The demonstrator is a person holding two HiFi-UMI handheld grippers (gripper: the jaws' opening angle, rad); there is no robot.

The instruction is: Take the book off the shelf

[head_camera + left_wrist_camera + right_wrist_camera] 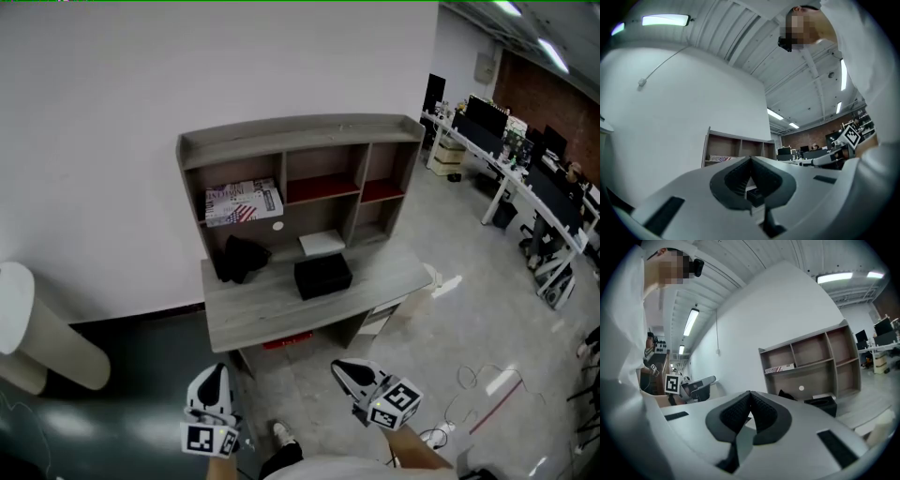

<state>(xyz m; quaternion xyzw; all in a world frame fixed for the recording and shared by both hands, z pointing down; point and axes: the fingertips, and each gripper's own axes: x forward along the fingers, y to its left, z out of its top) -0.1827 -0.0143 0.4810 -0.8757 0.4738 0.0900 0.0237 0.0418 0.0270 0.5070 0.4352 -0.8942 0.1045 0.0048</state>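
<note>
A book (243, 202) with a flag-patterned cover lies flat on the left shelf of a grey desk hutch (300, 141); it also shows as a thin strip in the right gripper view, the book (780, 367), and in the left gripper view, the book (723, 159). My left gripper (214, 379) and right gripper (345, 372) hang low near the floor, well in front of the desk (272, 314). Both are shut with nothing between their pads. The left gripper (750, 161) and right gripper (750, 394) both point toward the hutch from a distance.
On the desk sit a black box (322, 276), a black crumpled object (240, 259) and a white flat item (322, 243). A white cylinder (37, 337) stands at left. Desks with monitors (525, 159) line the right side. Cables (478, 384) lie on the floor.
</note>
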